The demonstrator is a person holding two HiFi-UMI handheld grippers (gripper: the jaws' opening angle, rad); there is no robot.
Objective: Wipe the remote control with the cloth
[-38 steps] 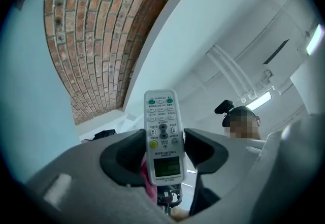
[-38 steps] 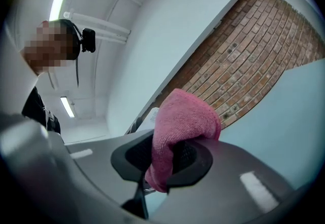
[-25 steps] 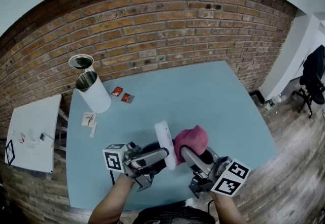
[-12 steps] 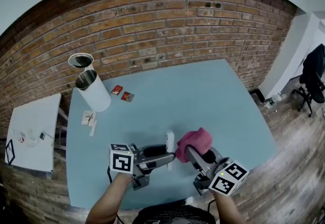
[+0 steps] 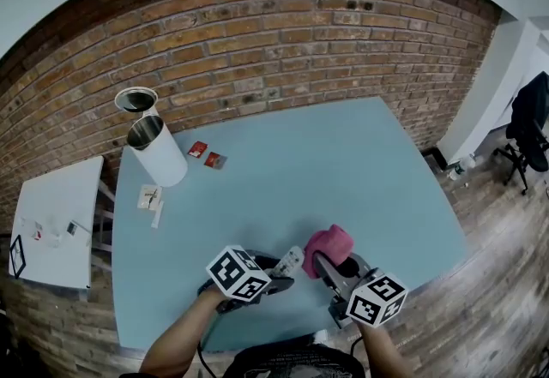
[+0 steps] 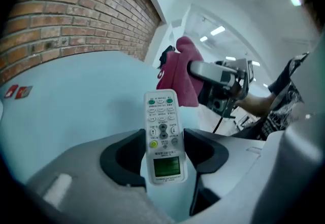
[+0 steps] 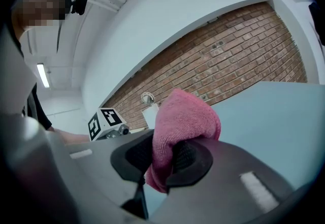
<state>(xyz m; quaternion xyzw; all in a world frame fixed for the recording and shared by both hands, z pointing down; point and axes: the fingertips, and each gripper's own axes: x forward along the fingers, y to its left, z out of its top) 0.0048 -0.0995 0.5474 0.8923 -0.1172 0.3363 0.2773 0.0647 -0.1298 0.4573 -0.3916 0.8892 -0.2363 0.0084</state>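
My left gripper [image 6: 163,156] is shut on a white remote control [image 6: 162,131], gripping its lower half; the button face and green display point at the camera. In the head view the remote [image 5: 290,261] sits low over the blue table's [image 5: 343,162] near side, held by the left gripper [image 5: 279,273]. My right gripper [image 7: 165,159] is shut on a bunched pink cloth [image 7: 183,119]. From above, the cloth [image 5: 328,243] lies just right of the remote, with the right gripper [image 5: 330,263] behind it. Cloth and remote stand close together; I cannot tell whether they touch.
A white cylinder can [image 5: 157,153] with its lid [image 5: 136,100] stands at the table's far left. Two small red packets [image 5: 207,155] and a small card [image 5: 151,199] lie near it. A white side table [image 5: 53,226] is left; a brick wall [image 5: 283,33] is behind.
Both grippers have come down toward the table. The left gripper has tipped over, bringing the remote from upright to lying low and pointing away. The cloth has sunk with the right gripper.
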